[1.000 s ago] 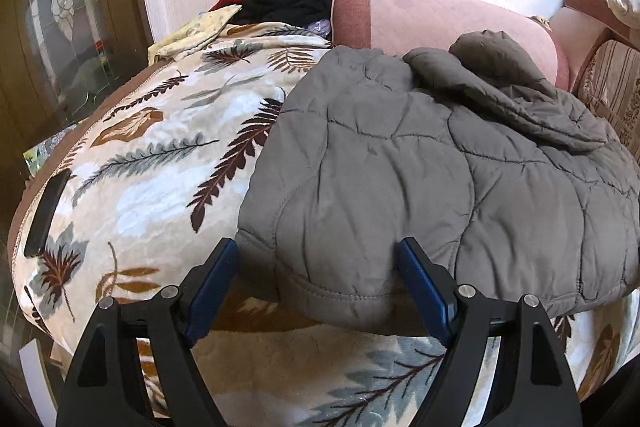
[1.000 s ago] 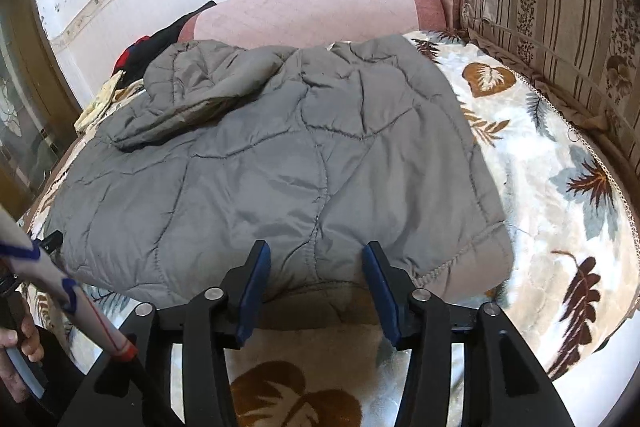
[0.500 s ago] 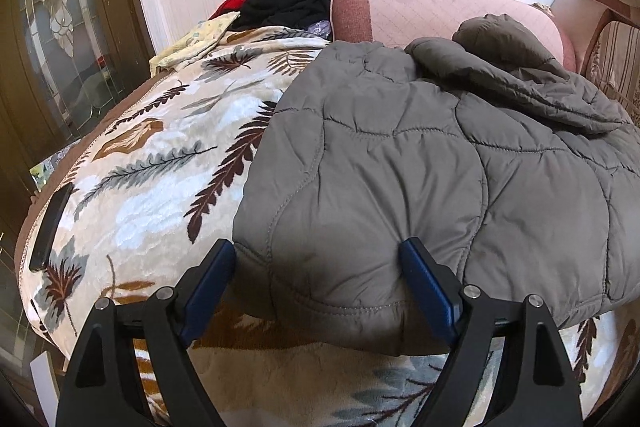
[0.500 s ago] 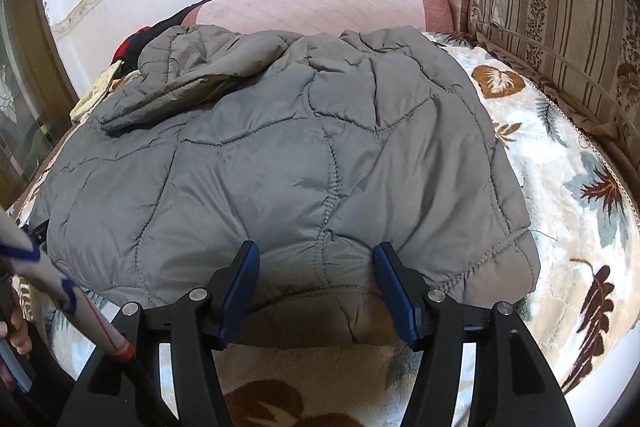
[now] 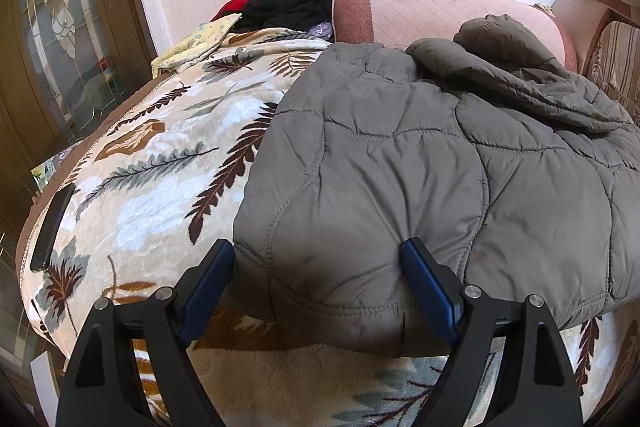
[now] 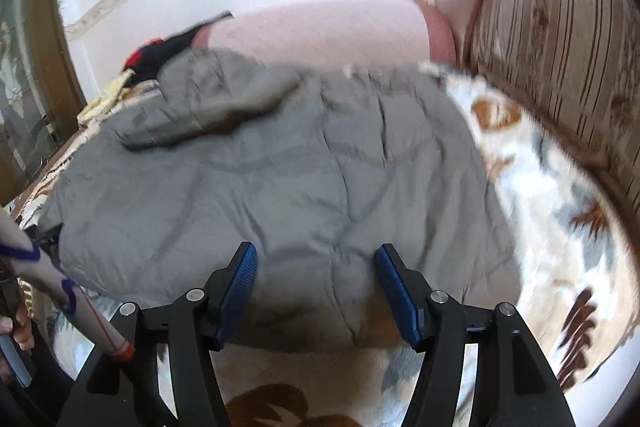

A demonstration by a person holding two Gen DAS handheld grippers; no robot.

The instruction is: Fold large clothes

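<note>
A grey quilted jacket [image 5: 420,167] lies spread on a leaf-patterned blanket [image 5: 160,163], its hood or sleeve bunched at the far end. My left gripper [image 5: 318,259] is open, its blue fingers straddling the jacket's near left hem corner. In the right wrist view the same jacket [image 6: 280,179] shows blurred. My right gripper [image 6: 316,267] is open, its fingers on either side of the near hem. Neither gripper is closed on the cloth.
A pink bolster [image 5: 440,11] lies behind the jacket, with black and red clothes [image 5: 292,3] beside it. A striped sofa back [image 6: 560,59] stands at the right. A dark phone [image 5: 52,227] lies at the blanket's left edge. A glass door [image 5: 60,27] is at left.
Both grippers have moved forward onto the jacket's near hem, which now sits deeper between the fingers. The right wrist view has become blurred from motion.
</note>
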